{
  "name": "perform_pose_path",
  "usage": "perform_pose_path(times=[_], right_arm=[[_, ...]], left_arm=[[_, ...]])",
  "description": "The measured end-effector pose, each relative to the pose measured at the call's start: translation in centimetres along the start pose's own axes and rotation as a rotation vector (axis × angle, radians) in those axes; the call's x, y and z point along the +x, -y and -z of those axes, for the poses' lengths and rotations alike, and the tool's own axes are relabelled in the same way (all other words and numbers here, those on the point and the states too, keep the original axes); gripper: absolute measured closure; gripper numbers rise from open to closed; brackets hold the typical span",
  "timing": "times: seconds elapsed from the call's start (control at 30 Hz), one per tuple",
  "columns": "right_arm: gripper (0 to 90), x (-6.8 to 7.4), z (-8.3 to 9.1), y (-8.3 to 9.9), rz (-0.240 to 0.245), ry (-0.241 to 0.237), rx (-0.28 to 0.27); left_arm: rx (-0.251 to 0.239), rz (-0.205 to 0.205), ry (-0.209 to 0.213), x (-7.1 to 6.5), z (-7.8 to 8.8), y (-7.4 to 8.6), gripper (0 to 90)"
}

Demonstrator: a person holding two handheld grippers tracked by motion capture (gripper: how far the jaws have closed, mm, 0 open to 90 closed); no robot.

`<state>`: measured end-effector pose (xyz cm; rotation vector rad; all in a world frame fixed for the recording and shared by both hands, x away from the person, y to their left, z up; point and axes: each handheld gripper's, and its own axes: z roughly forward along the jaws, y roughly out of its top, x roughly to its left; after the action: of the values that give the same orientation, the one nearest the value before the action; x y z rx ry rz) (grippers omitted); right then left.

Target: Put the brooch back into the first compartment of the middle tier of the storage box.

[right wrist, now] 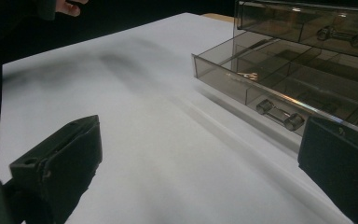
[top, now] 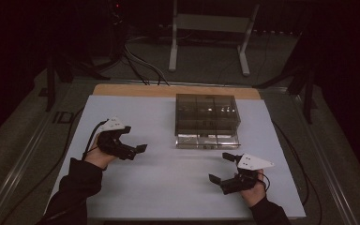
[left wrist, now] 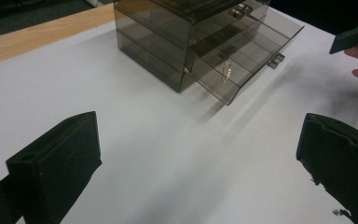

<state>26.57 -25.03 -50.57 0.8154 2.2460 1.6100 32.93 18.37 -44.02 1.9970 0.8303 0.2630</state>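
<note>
left gripper (top: pixel 135 139): held in the left hand (top: pixel 102 157) over the white mat (top: pixel 136 185) – jaws wide apart, nothing between them
right gripper (top: pixel 221 167): held in the right hand (top: pixel 253 190) near the front edge of the mat, jaws spread, nothing held
drawer box (top: pixel 207 115): smoky clear plastic, stands on the mat ahead of both grippers, roughly between them and farther back; apart from each
bottom drawer (top: pixel 208 140): pulled partway out toward the person – front sits just ahead of the right gripper, not touching it
drawer seen from right gripper: open tray (right wrist: pixel 279 84) divided into compartments, small handle (right wrist: pixel 279 114) on its front, close to the right-hand jaw; a small metal piece (right wrist: pixel 247 75) lies in one compartment, too blurred to identify
upper drawer (right wrist: pixel 307 21): closed, its own handle (right wrist: pixel 345 35) visible
drawer seen from left gripper: box (left wrist: pixel 168 37) up ahead, open drawer (left wrist: pixel 242 60) sticking out toward the right gripper's side, well clear of the jaws
mat: lies on a wooden tabletop (top: pixel 168 90), bare white under both jaw pairs
</note>
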Motion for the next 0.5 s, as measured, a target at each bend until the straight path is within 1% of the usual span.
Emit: perform_pose_path(times=[0.07,0.1,0.13,0.17,0.27,0.33,0.4,0.47,0.5], right_arm=[[0.0,0.0,0.0,0.0,0.003,0.002,-0.002],[0.0,0.0,0.0,0.0,0.000,0.002,-0.003],[0.0,-0.1,0.0,0.0,-0.003,0.003,-0.003],[0.0,0.0,0.0,0.0,-0.003,0.002,-0.002],[0.0,0.0,0.0,0.0,0.002,0.004,-0.002],[0.0,-0.1,-0.1,0.0,-0.005,0.000,0.001],[0.0,0.0,0.0,0.0,0.004,0.002,0.000],[0.0,-0.1,0.0,0.0,0.002,0.003,0.000],[0.0,-0.1,-0.1,0.0,-0.002,0.002,0.001]], left_arm=[[-0.002,0.006,-0.007,0.1,0.1,0.7,0.4],[-0.001,0.012,-0.004,0.1,0.1,1.1,0.4],[0.008,0.016,-0.004,0.2,0.0,1.5,0.4],[0.016,0.016,-0.012,0.2,0.0,1.9,0.4],[0.018,0.041,-0.019,0.5,0.1,3.2,0.4],[0.011,0.054,-0.026,0.6,0.2,4.1,0.4],[0.006,0.066,-0.028,0.7,0.4,4.9,0.4],[-0.003,0.080,-0.037,0.8,0.6,5.6,0.4],[-0.004,0.085,-0.035,0.8,0.8,6.0,0.4]])
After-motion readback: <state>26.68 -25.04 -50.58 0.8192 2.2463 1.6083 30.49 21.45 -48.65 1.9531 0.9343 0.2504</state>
